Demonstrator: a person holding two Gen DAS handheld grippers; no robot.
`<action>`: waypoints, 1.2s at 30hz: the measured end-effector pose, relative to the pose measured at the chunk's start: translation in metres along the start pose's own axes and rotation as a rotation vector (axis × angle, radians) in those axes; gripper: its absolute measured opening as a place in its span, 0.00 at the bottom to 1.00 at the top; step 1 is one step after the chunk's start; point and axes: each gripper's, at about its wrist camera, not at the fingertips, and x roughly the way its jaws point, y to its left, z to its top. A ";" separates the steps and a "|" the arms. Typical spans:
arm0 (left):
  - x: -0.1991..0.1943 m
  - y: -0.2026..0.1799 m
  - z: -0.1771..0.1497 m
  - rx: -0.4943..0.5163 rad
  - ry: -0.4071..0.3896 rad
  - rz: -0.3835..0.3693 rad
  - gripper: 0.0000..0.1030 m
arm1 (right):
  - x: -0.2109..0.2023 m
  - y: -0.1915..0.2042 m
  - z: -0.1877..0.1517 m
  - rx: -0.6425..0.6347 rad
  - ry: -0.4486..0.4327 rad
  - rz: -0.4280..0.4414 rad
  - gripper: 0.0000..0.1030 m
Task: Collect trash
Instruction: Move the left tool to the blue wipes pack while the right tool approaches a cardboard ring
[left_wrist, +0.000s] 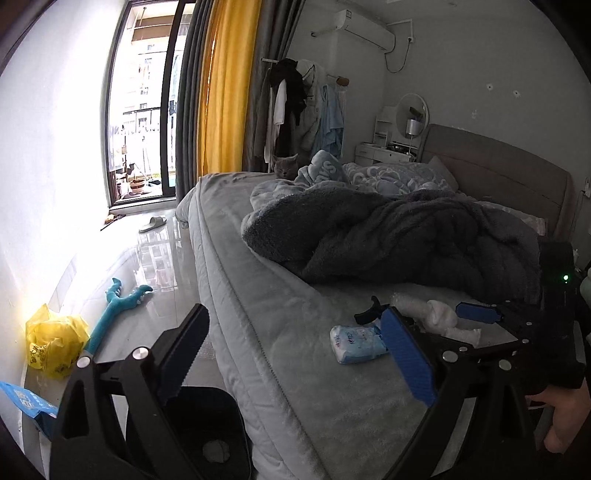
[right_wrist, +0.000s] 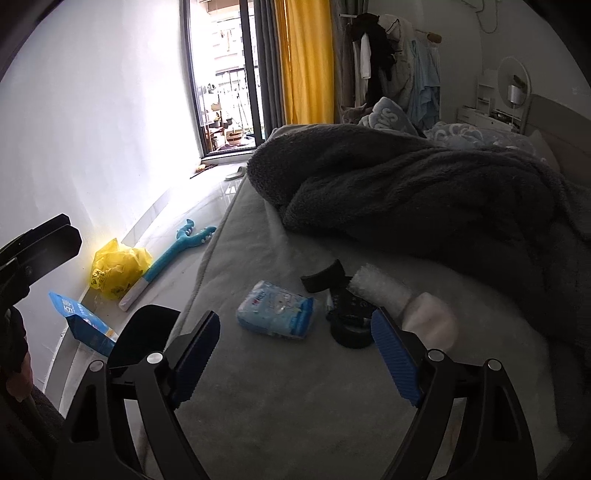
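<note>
Blue tissue pack (right_wrist: 275, 312) flat on bed; crumpled white tissue (right_wrist: 430, 321) nearby

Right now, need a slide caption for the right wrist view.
Open right gripper hovers over bed, facing tissue pack, tape roll and white wad.

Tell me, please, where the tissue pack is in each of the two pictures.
Left wrist view: tissue pack lies on the bed, right of centre, beside the blue finger pad.
Right wrist view: tissue pack lies on the bed, centre.
Shared landmark: yellow bag on the floor by the wall.

Tissue pack (right_wrist: 275, 314) on bed (right_wrist: 295, 406)
</note>
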 end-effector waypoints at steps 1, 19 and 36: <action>0.005 -0.002 -0.002 0.000 0.011 -0.002 0.93 | -0.001 -0.003 -0.003 -0.001 0.004 -0.005 0.83; 0.087 -0.038 -0.032 -0.047 0.162 -0.067 0.94 | -0.010 -0.098 -0.047 0.067 0.034 -0.081 0.83; 0.141 -0.079 -0.049 -0.005 0.248 -0.068 0.94 | -0.009 -0.143 -0.086 0.082 0.078 -0.067 0.84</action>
